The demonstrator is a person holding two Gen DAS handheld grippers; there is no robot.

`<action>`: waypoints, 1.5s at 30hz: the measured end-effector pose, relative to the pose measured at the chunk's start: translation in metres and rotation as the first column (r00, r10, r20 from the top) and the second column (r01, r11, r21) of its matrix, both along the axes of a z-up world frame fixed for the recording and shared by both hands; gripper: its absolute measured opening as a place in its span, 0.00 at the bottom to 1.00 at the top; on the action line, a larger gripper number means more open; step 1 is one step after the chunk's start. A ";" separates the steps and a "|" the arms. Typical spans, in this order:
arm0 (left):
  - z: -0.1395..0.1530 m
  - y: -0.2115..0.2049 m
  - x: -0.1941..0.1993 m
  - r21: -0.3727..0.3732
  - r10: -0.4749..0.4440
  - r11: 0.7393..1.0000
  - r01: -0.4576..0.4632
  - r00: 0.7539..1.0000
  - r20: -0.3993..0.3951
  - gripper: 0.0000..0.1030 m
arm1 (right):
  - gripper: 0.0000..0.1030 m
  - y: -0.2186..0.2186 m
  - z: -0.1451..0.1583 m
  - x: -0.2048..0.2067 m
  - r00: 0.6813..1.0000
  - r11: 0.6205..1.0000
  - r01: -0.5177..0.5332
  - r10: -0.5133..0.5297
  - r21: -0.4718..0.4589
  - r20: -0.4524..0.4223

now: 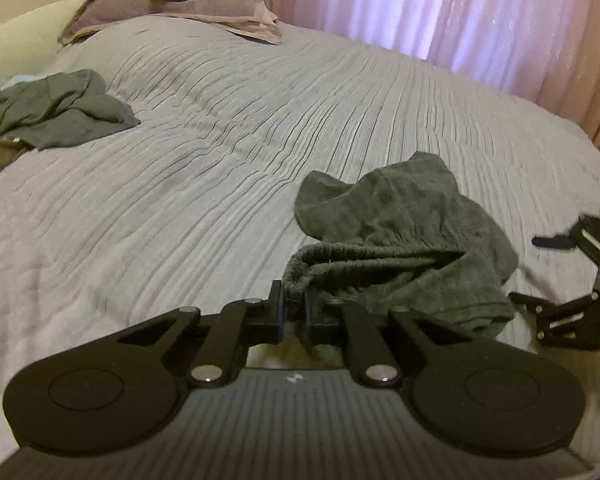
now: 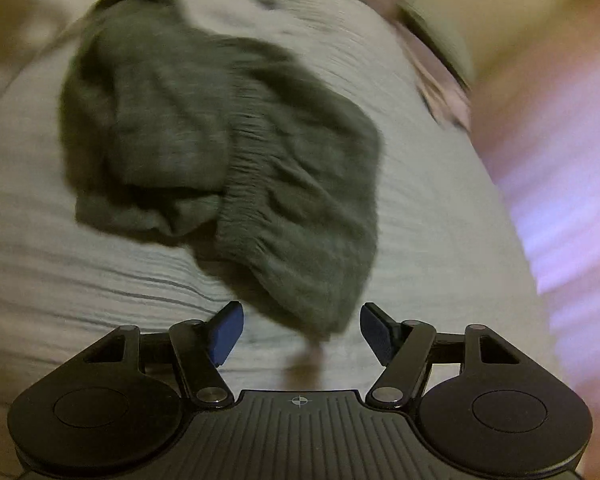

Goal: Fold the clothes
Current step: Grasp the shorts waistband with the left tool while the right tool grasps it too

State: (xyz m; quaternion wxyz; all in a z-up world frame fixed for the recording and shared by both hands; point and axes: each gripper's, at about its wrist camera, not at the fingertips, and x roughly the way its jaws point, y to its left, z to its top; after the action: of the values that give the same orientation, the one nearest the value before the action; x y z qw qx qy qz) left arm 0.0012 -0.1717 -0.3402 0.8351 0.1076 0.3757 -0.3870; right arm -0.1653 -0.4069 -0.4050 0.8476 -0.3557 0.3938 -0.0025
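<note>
- Two grippers work at the near edge of the bed (image 1: 220,128).
- Nearest, the left gripper (image 1: 294,308) is clenched on the gathered waistband of the dark green shorts (image 1: 400,240), its jaws nearly closed with the fabric pinched between them.
- Just beyond, the shorts lie crumpled on the grey ribbed bedspread, right of centre.
- To the right, the right gripper (image 2: 302,330) is spread wide and grips nothing; its blue pads (image 2: 228,332) flank the near hem of the shorts (image 2: 220,140), though the blur hides whether they touch it.
- Farther left, a second dark garment (image 1: 56,108) lies bunched.
- Farthest, two pillows (image 1: 180,4) are stacked before pink curtains (image 1: 480,12).
</note>
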 end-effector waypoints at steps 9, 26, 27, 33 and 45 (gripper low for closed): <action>-0.038 0.009 0.006 -0.062 0.091 0.992 -0.113 0.954 -0.287 0.30 | 0.02 0.000 0.004 0.007 0.999 0.998 -0.045 0.046 -0.032 0.029; 0.165 -0.003 0.054 -0.277 -0.287 0.877 0.393 0.890 0.354 0.00 | 0.01 -0.031 0.281 -0.058 0.788 0.787 0.187 -0.477 0.587 0.388; 0.178 0.001 0.051 -0.272 -0.304 0.865 0.422 0.871 0.386 0.00 | 0.01 -0.023 0.293 -0.065 0.789 0.780 0.169 -0.474 0.602 0.392; 0.229 0.044 0.031 -0.248 -0.379 0.822 0.512 0.819 0.432 0.00 | 0.01 0.018 0.346 -0.113 0.821 0.712 0.109 -0.458 0.694 0.341; 0.299 -0.007 0.032 -0.228 -0.483 0.742 0.630 0.738 0.471 0.00 | 0.01 -0.038 0.380 -0.114 0.764 0.611 0.264 -0.604 0.746 0.225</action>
State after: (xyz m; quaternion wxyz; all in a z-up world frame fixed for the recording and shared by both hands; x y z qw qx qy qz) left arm 0.0334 -0.1787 -0.0409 0.7378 0.1297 0.0742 -0.6582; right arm -0.2796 -0.4450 -0.0255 0.9551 0.0984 0.2324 -0.1552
